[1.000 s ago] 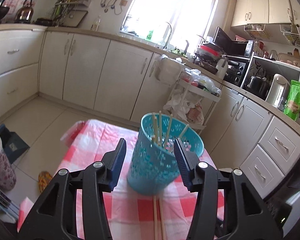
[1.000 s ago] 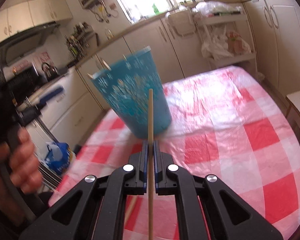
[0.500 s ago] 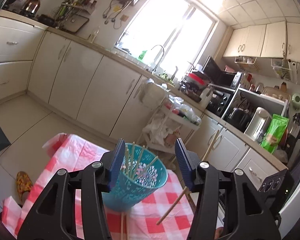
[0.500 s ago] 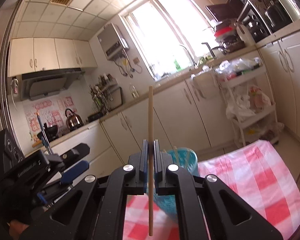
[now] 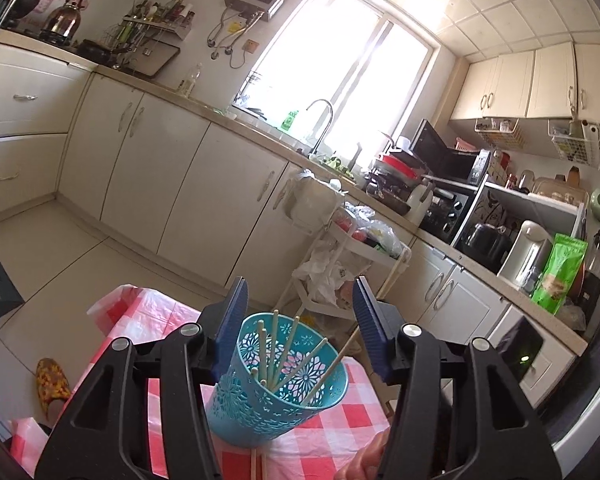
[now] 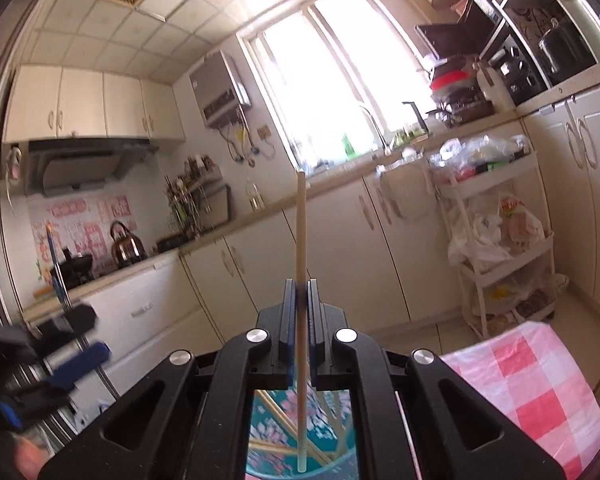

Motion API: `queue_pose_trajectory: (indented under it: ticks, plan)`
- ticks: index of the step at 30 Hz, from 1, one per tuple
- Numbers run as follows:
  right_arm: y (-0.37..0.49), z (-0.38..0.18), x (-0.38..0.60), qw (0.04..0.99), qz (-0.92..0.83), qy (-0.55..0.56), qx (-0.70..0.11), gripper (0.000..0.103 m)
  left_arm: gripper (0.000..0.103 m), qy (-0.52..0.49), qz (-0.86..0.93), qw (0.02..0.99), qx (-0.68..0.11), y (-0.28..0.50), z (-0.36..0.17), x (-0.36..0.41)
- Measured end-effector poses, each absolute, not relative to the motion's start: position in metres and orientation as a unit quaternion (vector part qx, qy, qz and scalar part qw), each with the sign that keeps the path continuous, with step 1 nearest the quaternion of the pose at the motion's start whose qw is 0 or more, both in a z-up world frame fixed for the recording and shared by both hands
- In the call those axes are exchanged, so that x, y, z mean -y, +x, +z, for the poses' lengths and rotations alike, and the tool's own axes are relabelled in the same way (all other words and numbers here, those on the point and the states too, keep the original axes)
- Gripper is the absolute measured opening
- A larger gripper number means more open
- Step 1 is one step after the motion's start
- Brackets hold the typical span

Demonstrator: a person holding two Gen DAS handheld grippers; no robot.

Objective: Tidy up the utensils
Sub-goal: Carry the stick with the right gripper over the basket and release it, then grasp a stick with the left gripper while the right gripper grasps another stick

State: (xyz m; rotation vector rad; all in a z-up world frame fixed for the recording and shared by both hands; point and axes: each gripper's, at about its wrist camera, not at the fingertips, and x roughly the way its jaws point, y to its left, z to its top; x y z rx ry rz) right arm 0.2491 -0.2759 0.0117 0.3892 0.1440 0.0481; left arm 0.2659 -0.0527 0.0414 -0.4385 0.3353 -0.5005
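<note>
Worktop (image 5: 332, 420): covered with a glossy red-and-white checked plastic cloth, wrinkled at its far left corner.
Holder (image 5: 276, 384): teal plastic cup with lacy flower cut-outs, flared rim, tilted, standing near the worktop's far edge; several pale chopsticks lean inside it.
Left tongs (image 5: 298, 328): released, blue ribbed pads either side of the holder's rim, not touching it as far as I can tell.
Right tongs (image 6: 301, 322): clenched on a chopstick (image 6: 301, 232), pinched at mid-length, upright.
Chopstick: thin, smooth, pale wood; its lower tip hangs over the holder's mouth, seen through the gap under the tongs.
Loose chopsticks (image 5: 257, 465): a pair flat on the cloth by the holder's base, towards the near edge.
Step in hand, my judgement: keep the stick vertical, lower it inside the rim, then release; a slanted drop could skitter off the slick plastic.
</note>
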Motion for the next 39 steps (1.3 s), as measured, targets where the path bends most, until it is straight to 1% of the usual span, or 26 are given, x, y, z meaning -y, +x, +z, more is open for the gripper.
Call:
queue_pose_trajectory:
  ticks: [5,8,17,19,22,24,27,29,34,39]
  plan:
    - [0.245,-0.022,0.274,0.973,0.035,0.187,-0.128,0.006,0.051,-0.197,-0.240,0.933,-0.181,0.264,0.029,0.060]
    - [0.233,-0.033,0.274,0.971,0.035,0.185,-0.145,0.008,0.051,-0.191,-0.238,0.934,-0.186,0.260,0.027,0.062]
    - [0.194,-0.040,0.259,0.969,0.033,0.174,-0.170,0.008,0.052,-0.176,-0.237,0.937,-0.186,0.247,0.030,0.059]
    - [0.186,-0.044,0.254,0.967,0.029,0.170,-0.188,0.008,0.052,-0.173,-0.237,0.938,-0.187,0.245,0.030,0.057]
    - [0.178,-0.060,0.249,0.956,0.017,0.167,-0.242,0.009,0.054,-0.166,-0.231,0.939,-0.194,0.243,0.026,0.053]
    - [0.176,-0.081,0.240,0.940,0.013,0.151,-0.307,0.009,0.057,-0.153,-0.223,0.939,-0.211,0.244,0.018,0.050]
    - [0.177,-0.113,0.229,0.916,0.006,0.124,-0.383,0.009,0.058,-0.133,-0.206,0.935,-0.256,0.250,-0.004,0.048]
    - [0.182,-0.130,0.226,0.901,0.002,0.123,-0.416,0.009,0.058,-0.122,-0.198,0.930,-0.286,0.252,-0.020,0.048]
    - [0.188,-0.142,0.213,0.890,0.016,0.111,-0.442,0.009,0.058,-0.084,-0.192,0.917,-0.340,0.255,-0.055,0.056]
    - [0.190,-0.146,0.201,0.886,0.011,0.074,-0.458,0.009,0.058,-0.058,-0.196,0.909,-0.364,0.260,-0.072,0.069]
